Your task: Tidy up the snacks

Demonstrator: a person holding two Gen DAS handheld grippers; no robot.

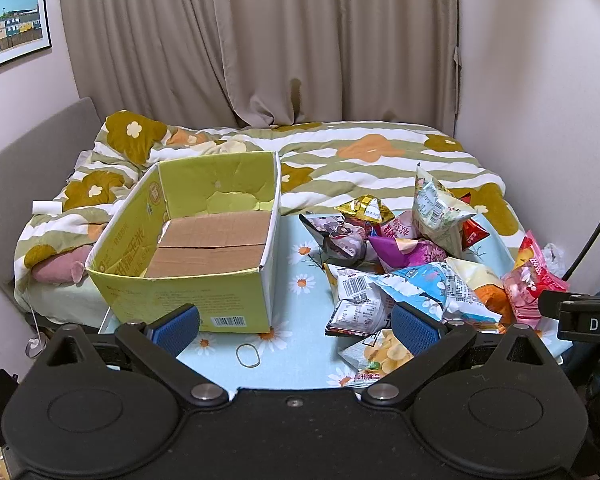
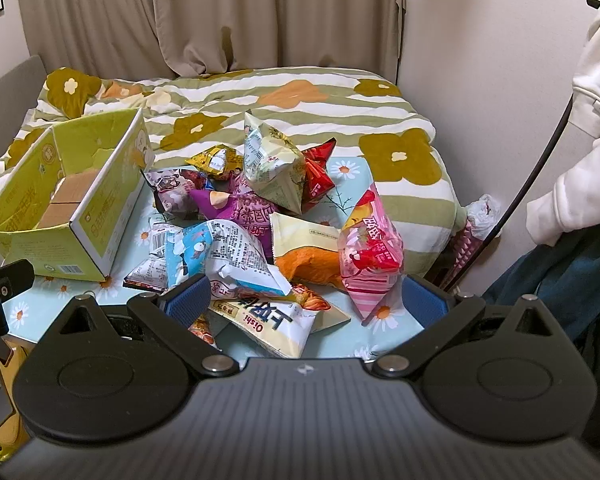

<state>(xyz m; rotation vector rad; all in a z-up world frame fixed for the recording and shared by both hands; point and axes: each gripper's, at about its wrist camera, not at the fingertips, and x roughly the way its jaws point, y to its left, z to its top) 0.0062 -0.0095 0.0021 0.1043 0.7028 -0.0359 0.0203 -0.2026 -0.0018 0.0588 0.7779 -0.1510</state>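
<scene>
Both tongs gape wide, holding nothing: left gripper (image 1: 295,326) faces the empty box (image 1: 204,240), right gripper (image 2: 305,300) hovers over the snack pile (image 2: 268,216) just ahead; puffy bags may slip, burst or drag neighbours off the cloth (image 1: 300,344)

We see our left gripper (image 1: 296,326) with its blue-padded jaws spread wide, nothing between them, hovering above the light blue daisy-print tabletop (image 1: 300,344). An open yellow-green cardboard box (image 1: 198,240) sits left of centre, empty inside. A heap of crinkled snack bags (image 1: 412,252) lies to its right, apart from the box. A thin rubber band (image 1: 248,355) rests on the cloth near the box's front. Behind sits a bed with a striped flower-print quilt (image 1: 340,152).
</scene>
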